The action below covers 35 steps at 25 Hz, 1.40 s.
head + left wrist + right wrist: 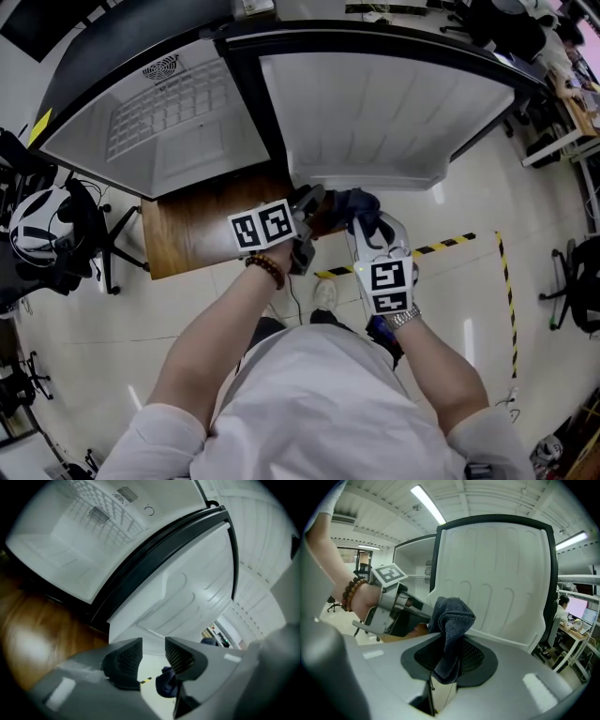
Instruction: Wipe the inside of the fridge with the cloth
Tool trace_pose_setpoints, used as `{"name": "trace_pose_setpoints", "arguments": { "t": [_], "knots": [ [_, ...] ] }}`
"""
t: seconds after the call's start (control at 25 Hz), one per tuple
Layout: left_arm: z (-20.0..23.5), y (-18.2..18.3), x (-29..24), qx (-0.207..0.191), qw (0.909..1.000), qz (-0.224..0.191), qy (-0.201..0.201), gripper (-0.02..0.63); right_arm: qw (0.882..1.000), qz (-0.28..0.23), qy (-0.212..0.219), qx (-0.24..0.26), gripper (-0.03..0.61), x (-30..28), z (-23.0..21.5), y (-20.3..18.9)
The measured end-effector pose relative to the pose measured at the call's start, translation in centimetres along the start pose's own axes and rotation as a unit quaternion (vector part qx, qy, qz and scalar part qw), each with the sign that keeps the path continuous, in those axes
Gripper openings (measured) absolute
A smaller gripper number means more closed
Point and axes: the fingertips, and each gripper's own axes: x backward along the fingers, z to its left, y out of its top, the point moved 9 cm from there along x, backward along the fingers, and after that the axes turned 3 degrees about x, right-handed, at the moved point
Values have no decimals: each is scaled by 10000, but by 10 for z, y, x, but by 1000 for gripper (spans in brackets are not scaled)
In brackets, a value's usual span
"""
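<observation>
A brown wooden counter (187, 234) was set on a pale glossy floor (459, 295), which was marked with yellow-and-black striped tape (450, 244). Long ceiling strip lights (429, 503) were lit.

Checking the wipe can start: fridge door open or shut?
Open. The door is swung wide from the fridge, its white inner liner and the cavity both exposed.

In the head view the dark blue terry cloth (356, 200) shows only as a small bunch past the right gripper (364, 223), whose fingers are covered by its own body. In the right gripper view the cloth's lower end is lost between the fingers, and the cloth hides the fingertips of the left gripper (423, 613). In the left gripper view the brown wooden counter (33, 634) is blurred, and the white fridge interior (70, 536) is cut off at the top edge.
</observation>
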Motion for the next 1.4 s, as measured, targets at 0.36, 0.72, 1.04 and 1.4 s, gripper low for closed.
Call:
{"name": "trace_pose_setpoints", "arguments": {
  "t": [0.36,0.72,1.04,1.4],
  "knots": [
    [10,6,-14,946,9942,-490,-174,101,9998,188,-77,32,84,10,-8,-14],
    [6,-5,1,848,9954,-301,-340,54,9996,267,124,54,84,-2,3,-21],
    [3,-5,8,696,9966,-99,-422,49,9986,456,236,138,84,-31,12,-29],
    [-5,-3,17,701,9963,107,-491,43,9986,315,415,54,84,-75,26,-15]
  ]
}}
